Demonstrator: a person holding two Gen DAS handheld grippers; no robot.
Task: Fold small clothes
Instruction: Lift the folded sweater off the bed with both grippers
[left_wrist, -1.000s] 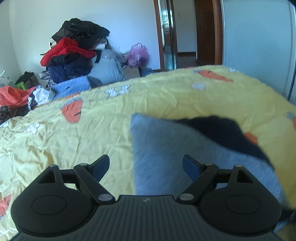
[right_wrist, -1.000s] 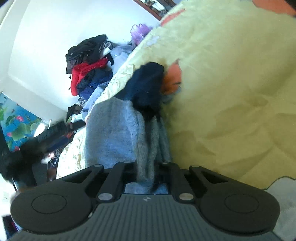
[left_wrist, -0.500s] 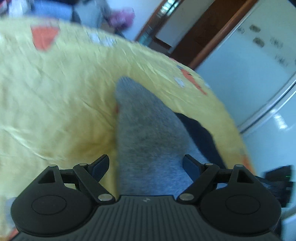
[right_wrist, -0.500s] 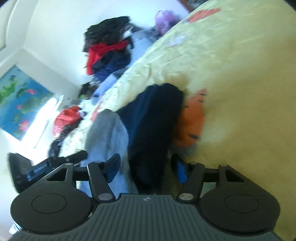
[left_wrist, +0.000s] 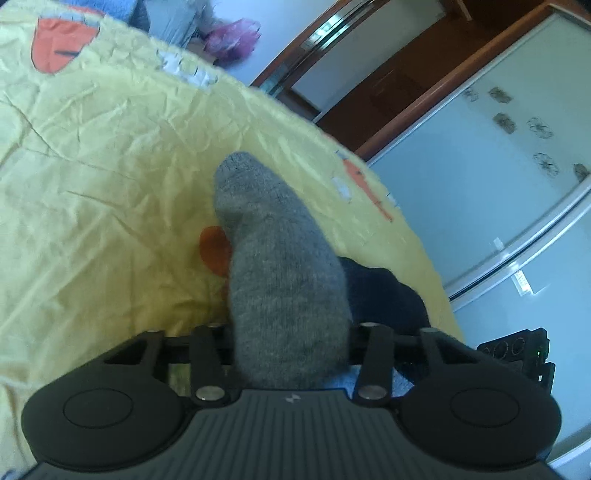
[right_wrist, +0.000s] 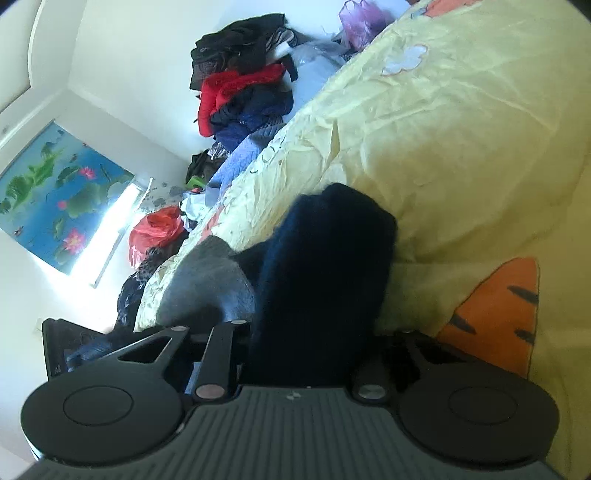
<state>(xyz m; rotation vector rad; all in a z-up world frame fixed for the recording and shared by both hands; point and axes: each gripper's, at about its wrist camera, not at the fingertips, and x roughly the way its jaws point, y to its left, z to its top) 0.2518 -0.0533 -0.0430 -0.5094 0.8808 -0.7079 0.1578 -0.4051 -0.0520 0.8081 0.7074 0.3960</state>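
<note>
Left gripper (left_wrist: 291, 332), nearest the lens in the left wrist view: jaws have just been closing and now press in on the near end of a grey knit sock (left_wrist: 280, 266), which bulges up between them and runs away toward 12 o'clock, its rounded toe end lying on the yellow bedsheet (left_wrist: 110, 155). Just beside the grey sock at 3 o'clock, touching it, a dark navy sock (left_wrist: 384, 291) (only part shows past the grey one). An orange carrot print (left_wrist: 214, 251) peeks out on the sheet at 9 o'clock of the grey sock.

Right gripper (right_wrist: 310, 339), right wrist view: jaws have also just been closing, and they clamp the near end of the dark navy sock (right_wrist: 325, 273), which rises between them toward 12 o'clock and ends in a rounded top against the crumpled sheet (right_wrist: 461, 140). The grey sock (right_wrist: 207, 284) sits at 9 o'clock of the navy one, touching it. Part of the other gripper's black body (right_wrist: 66, 350) shows at the 8 o'clock edge.

Farther off: heaped clothes (right_wrist: 243, 85), red and dark pieces on top, at 11 o'clock beyond the bed's far edge; a red bag (right_wrist: 155, 229) lower down at 9 o'clock; a lotus picture (right_wrist: 55, 195) on the wall. In the left view, a brown wooden door frame (left_wrist: 388, 96) at 1 o'clock and pale wardrobe panels (left_wrist: 509, 177) at 3 o'clock.
</note>
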